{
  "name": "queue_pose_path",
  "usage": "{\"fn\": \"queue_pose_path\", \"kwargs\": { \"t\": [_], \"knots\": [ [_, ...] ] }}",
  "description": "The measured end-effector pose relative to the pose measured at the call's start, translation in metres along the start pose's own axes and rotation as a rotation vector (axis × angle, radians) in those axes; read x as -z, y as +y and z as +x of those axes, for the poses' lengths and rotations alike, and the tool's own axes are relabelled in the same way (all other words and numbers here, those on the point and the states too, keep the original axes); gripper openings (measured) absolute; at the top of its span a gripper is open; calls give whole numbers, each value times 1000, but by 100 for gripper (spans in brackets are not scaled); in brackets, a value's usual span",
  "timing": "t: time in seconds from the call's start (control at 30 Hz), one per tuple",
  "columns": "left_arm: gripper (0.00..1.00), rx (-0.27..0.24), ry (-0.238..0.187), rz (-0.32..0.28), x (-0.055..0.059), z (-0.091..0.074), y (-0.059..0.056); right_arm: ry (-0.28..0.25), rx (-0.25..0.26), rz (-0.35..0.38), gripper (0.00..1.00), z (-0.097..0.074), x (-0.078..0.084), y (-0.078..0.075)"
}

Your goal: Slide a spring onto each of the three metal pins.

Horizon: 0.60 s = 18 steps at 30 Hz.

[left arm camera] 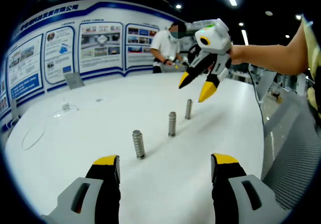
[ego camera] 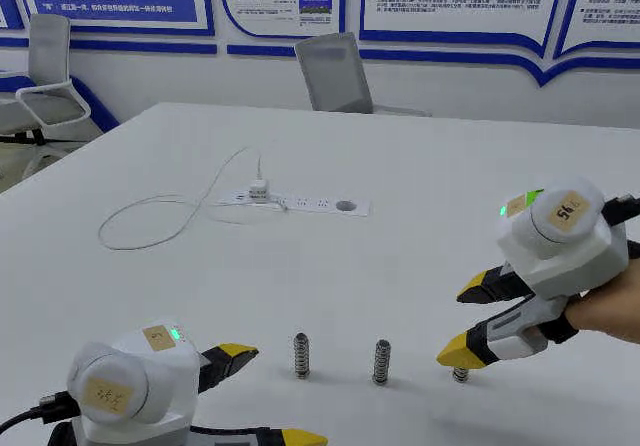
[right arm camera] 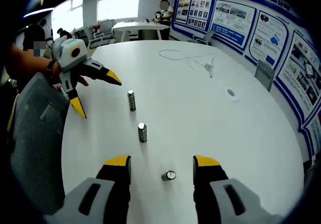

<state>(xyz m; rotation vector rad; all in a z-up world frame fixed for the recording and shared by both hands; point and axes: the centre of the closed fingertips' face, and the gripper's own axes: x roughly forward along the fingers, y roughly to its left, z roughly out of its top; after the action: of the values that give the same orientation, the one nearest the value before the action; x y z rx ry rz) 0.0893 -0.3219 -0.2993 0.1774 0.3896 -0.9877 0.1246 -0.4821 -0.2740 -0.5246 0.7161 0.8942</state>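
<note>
Right gripper [ego camera: 455, 324]: fingers apart, empty, over end spring [right arm camera: 168, 175], right of middle spring [ego camera: 381, 362].
Left gripper [left arm camera: 163, 159]: fingers apart, empty, left of middle spring.
Risk: lower finger clips end spring when moving off, knocks it over on worktop [ego camera: 400, 166].

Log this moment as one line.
left gripper open, empty | right gripper open over rightmost metal pin | all three upright pins wear coiled silver springs

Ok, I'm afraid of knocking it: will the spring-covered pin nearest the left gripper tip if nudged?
Probably: that pin stands tall and narrow on the smooth table, no wide base visible. Being round, it would likely roll once down. It looks metallic, so likely stiff.
</note>
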Motion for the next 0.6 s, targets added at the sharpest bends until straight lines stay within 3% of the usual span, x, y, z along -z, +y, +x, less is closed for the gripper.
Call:
{"fn": "queue_pose_path", "kwargs": {
  "t": [0.33,0.6],
  "knots": [
    [76,-8,-9,-8,0,-3,5,-78,48,84,56,-10,23,-3],
    [77,-13,-7,-9,2,-6,8,-137,63,115,58,-13,39,7]
  ]
}}
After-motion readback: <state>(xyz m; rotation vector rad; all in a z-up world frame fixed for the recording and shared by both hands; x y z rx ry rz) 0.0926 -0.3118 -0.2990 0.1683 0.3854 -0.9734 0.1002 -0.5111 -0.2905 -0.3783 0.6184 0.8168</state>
